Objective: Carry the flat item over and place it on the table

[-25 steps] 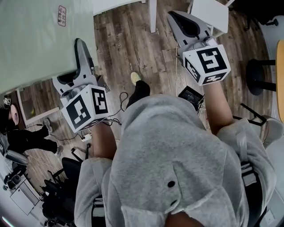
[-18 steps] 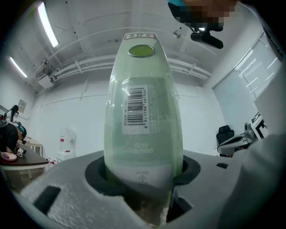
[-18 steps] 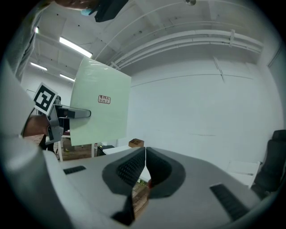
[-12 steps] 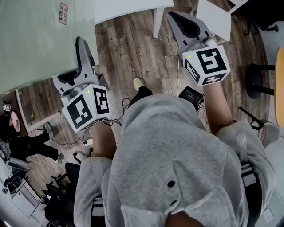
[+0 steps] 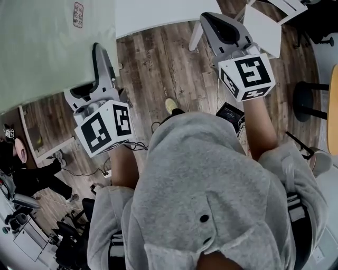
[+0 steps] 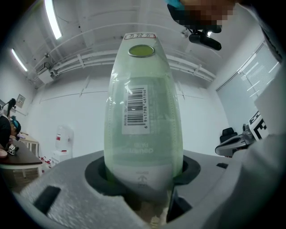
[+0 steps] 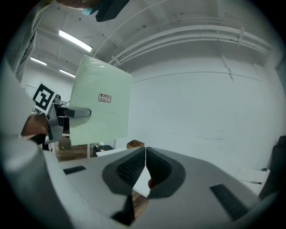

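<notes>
So the left gripper (image 6: 143, 179) clamps wide on the pale green flat item (image 5: 47, 47), which fills the head view's upper left. The right gripper (image 7: 144, 172) is pinched together, empty. Looks mid-carry: it's not on the white table (image 5: 158, 13) at top centre yet.

Ceiling strip lights (image 6: 52, 20) shine bright and even; edges warp, near foreground blurs.

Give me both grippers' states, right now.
Left gripper: closed on the pale green flat board.
Right gripper: closed, nothing between its jaws.
</notes>
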Motion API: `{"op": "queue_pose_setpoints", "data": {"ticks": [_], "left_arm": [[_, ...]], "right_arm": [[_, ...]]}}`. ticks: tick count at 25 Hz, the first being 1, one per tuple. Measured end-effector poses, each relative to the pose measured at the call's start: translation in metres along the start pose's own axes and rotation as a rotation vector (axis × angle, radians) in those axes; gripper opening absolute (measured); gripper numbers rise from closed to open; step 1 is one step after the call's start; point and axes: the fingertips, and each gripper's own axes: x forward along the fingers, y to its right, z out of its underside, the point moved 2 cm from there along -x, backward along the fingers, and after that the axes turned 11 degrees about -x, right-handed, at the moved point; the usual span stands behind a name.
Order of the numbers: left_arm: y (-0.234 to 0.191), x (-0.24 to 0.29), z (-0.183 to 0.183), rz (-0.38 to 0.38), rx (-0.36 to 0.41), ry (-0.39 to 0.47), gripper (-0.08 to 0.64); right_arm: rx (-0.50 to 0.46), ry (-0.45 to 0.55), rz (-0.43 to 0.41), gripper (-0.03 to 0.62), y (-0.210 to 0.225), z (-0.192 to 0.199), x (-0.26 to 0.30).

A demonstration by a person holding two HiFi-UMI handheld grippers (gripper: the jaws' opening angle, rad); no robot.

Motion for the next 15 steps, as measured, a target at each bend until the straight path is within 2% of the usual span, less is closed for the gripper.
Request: {"op": "queue_pose_setpoints", "data": {"ticks": [8, 15], "left_arm": [[-0.046, 0.032, 0.016, 0.014, -0.015, -0.01, 0.272], [-0.059, 0.034, 0.011, 0.022, -0.013, 0.005, 0.272]], "right_arm": [[-0.011, -0.015, -0.001, 0.029, -0.02, 0.0, 0.055], [-0.025, -0.003, -0.016, 0.029, -0.033, -0.01, 0.069]]}}
